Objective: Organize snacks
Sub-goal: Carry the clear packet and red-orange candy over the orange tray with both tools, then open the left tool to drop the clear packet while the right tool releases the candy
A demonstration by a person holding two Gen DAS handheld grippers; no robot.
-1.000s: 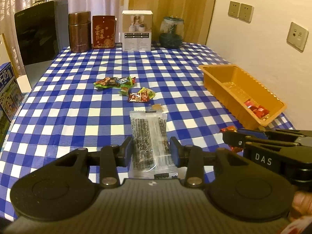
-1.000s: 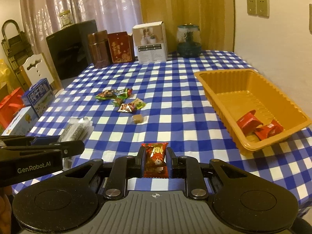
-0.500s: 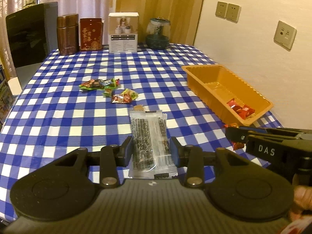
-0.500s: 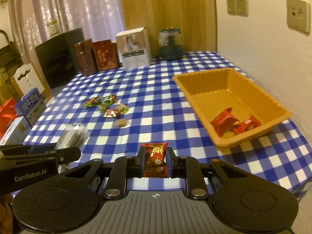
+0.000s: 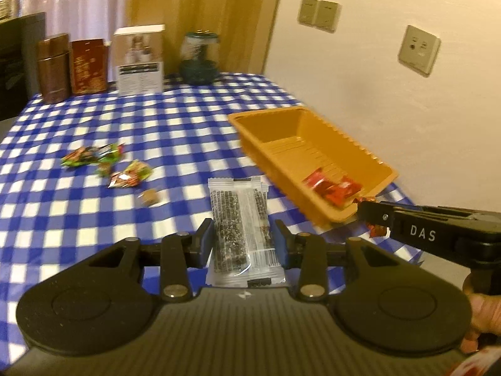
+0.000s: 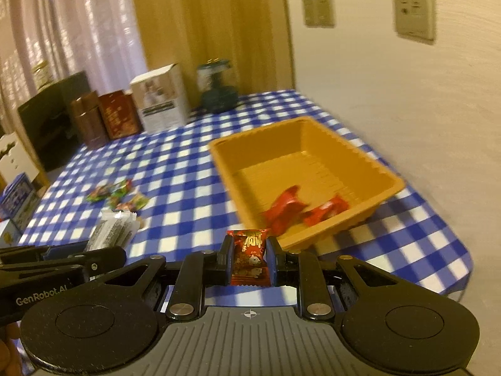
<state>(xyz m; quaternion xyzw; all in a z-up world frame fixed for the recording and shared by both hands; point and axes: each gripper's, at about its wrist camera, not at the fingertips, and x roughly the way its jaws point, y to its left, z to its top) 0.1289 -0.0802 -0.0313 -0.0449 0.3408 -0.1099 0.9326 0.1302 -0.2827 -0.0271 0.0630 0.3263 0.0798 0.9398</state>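
Note:
My left gripper (image 5: 243, 244) is shut on a clear packet of dark seaweed bars (image 5: 239, 219), held above the checked table. My right gripper (image 6: 249, 260) is shut on a red snack packet (image 6: 249, 255), held just short of the near end of the orange tray (image 6: 369, 169). The tray also shows in the left wrist view (image 5: 353, 144), to the right of the bars. Red packets (image 6: 283, 210) lie in its near end. The right gripper shows from the side in the left wrist view (image 5: 372, 216), at the tray's near corner. The left gripper with the bars shows in the right wrist view (image 6: 103, 250).
Small green and red candies (image 5: 94, 155) and one brown sweet (image 5: 149, 197) lie loose on the blue checked cloth (image 5: 175, 125). Brown tins (image 5: 54, 67), a white box (image 5: 140, 59) and a glass jar (image 5: 198, 59) stand at the far edge. A wall with sockets (image 5: 419, 50) runs along the right.
Both grippers have swung right and moved toward the orange tray with their packets held; the tray now appears larger and closer in both views.

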